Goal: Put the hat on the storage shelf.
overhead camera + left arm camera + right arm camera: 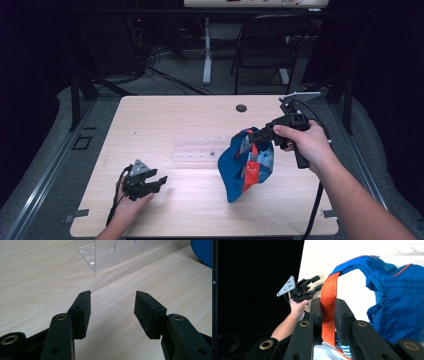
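Dark floor, cables and a folding chair point(265, 45) lie beyond a pale wooden table point(165, 115), and near the middle of that table sits a clear plastic stand point(200, 150), the landmark for everything else. Just right of the stand hangs a blue bag point(240, 170) with an orange strap point(251, 170), lifted so that only its lower end seems to reach the tabletop. The right gripper point(256, 134) holds it from above and to the right of the stand; the right gripper view brings out what the high view cannot, the orange strap point(328, 312) pinched flat between the two black jaws, with the blue cloth point(392, 305) drooping beside them. Well to the left of the stand and nearer the person, the left gripper point(145, 182) rests low in the hand. Its own view shows the jaws standing wide apart with bare wood between them, the stand's corner point(100, 257) ahead and a blue edge of the bag point(202, 252) far off.
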The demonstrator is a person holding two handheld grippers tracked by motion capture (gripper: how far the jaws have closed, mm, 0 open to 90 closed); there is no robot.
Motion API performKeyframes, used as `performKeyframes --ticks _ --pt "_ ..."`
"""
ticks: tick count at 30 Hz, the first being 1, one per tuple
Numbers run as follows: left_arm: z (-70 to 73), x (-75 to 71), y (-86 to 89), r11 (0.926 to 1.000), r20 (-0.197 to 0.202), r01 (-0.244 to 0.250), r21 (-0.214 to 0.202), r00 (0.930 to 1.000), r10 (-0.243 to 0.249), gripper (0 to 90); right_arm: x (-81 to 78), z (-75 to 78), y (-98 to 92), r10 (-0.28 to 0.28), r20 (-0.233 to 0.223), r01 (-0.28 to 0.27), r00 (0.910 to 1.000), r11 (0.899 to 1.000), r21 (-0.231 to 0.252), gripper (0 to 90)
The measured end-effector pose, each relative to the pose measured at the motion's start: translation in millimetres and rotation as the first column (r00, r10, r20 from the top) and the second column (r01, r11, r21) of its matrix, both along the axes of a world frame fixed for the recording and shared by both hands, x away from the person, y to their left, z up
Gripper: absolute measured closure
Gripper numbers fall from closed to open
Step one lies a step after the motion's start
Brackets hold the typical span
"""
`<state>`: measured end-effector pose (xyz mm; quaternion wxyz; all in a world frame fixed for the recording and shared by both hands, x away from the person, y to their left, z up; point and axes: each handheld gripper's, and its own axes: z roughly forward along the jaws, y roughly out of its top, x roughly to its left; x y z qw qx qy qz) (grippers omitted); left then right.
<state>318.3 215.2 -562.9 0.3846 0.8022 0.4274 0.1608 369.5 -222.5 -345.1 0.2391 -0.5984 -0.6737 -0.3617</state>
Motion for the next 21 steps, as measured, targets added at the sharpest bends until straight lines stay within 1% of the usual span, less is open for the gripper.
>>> performKeyframes --ticks 2,5,7,9,10,14,15,16,17,18,19,20,21 --pt "0.1 0.0 -0.1 1.0 -0.006 0.005 -0.005 1.0 -0.005 48.0 -0.1 1.0 -0.2 0.004 -0.002 -0.004 1.0 1.0 -0.002 78.4" --pt "0.2 0.0 -0.4 1.0 -0.007 0.008 -0.002 0.9999 -0.008 48.0 -0.7 2.3 0.4 -0.008 0.001 0.008 1.0 1.0 0.003 78.4" --pt "0.2 -0.1 -0.4 1.0 -0.006 0.008 -0.001 0.9999 -0.008 48.0 -0.7 3.2 0.1 -0.004 0.006 0.004 1.0 1.0 0.009 78.4" --pt "0.3 -0.2 -0.1 1.0 -0.006 0.008 -0.001 1.0 -0.008 48.0 -0.5 4.2 1.2 -0.014 0.012 0.014 0.9998 1.0 0.014 78.4" --pt "0.3 -0.2 -0.1 1.0 -0.006 0.007 -0.002 1.0 -0.007 48.0 0.1 4.4 0.7 0.003 0.013 -0.003 0.9999 1.0 0.012 78.4" --pt "0.4 -0.4 -0.6 1.0 -0.007 0.009 -0.001 0.9999 -0.009 48.0 2.0 6.0 6.1 -0.004 0.014 0.004 0.9999 1.0 0.031 78.4" --pt "0.5 -0.4 -0.6 0.9999 -0.004 0.015 0.005 0.9999 -0.015 47.8 3.1 7.5 8.4 0.008 0.019 -0.009 0.9998 0.999 0.034 78.4" --pt "0.4 -0.6 -1.1 0.9999 -0.005 0.014 0.004 0.9999 -0.014 47.8 3.1 7.5 8.4 0.008 0.019 -0.009 0.9998 0.999 0.034 78.4" --pt "0.0 -1.0 -1.9 0.9999 -0.003 0.01 0.001 0.9999 -0.01 47.8 4.2 9.5 10.5 0.021 0.022 -0.022 0.9995 0.999 0.042 78.4" --pt "0.3 -1.0 -2.0 0.9999 0.0 0.015 0.005 0.9999 -0.015 47.8 4.2 9.5 10.5 0.021 0.022 -0.022 0.9995 0.999 0.042 78.4" --pt "0.7 -1.6 -2.7 0.9999 0.0 0.016 0.002 0.9999 -0.016 47.8 4.5 10.0 12.7 0.009 0.03 -0.01 0.9995 0.999 0.051 78.4" --pt "1.0 -2.0 -3.0 0.9998 0.008 0.019 0.002 0.9998 -0.019 47.8 5.2 11.5 13.6 0.016 0.029 -0.018 0.9995 0.998 0.056 78.4" --pt "2.2 -3.3 -4.0 0.9997 0.009 0.025 -0.001 0.9997 -0.025 47.8 5.4 11.9 14.7 0.009 0.032 -0.011 0.9995 0.998 0.064 78.4"
